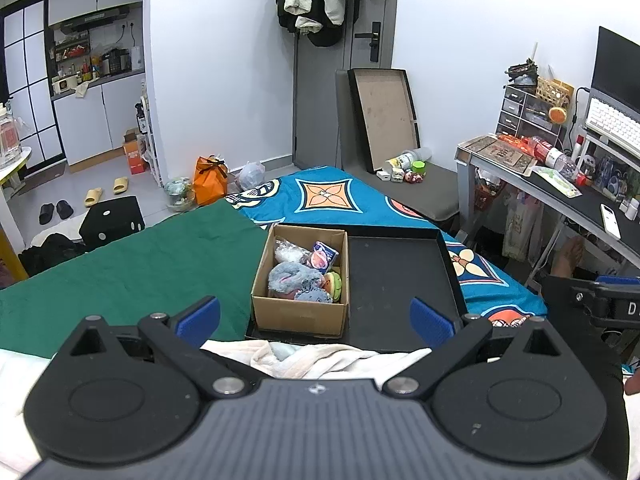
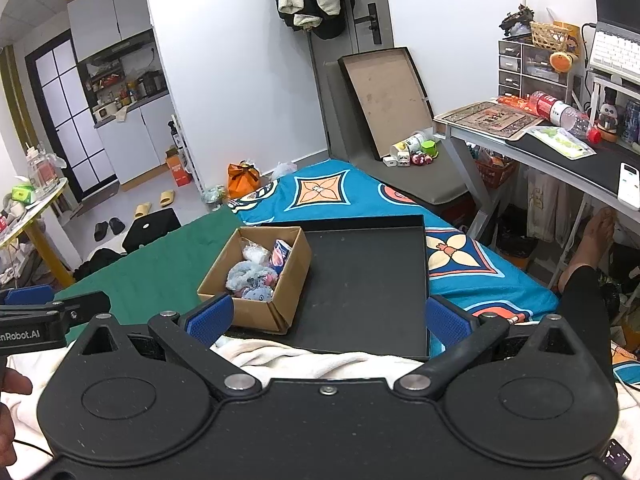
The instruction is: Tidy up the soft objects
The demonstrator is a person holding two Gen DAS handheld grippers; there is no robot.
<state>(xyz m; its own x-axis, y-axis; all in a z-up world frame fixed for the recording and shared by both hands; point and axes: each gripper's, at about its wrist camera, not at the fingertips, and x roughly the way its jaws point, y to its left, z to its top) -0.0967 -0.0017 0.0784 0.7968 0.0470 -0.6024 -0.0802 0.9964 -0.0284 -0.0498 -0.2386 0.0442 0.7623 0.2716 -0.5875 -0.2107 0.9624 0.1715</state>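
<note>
On a bed (image 1: 120, 272) draped in green and patterned blue covers, a shallow black tray (image 1: 396, 280) lies at 12 o'clock from both handheld grippers. At the tray's 9 o'clock side sits an open cardboard box (image 1: 298, 314), touching the tray floor, packed with soft toys (image 1: 294, 282): a fuzzy blue-grey plush, a burger-like plush at its 3 o'clock, a small blue-and-pink packet behind. A cream towel (image 2: 288, 354) is bunched just below the tray's near edge. The left gripper (image 1: 316, 316) hangs with jaws spread wide, nothing between them; the right gripper (image 2: 328, 316) is likewise spread and empty, both well short of the box.
</note>
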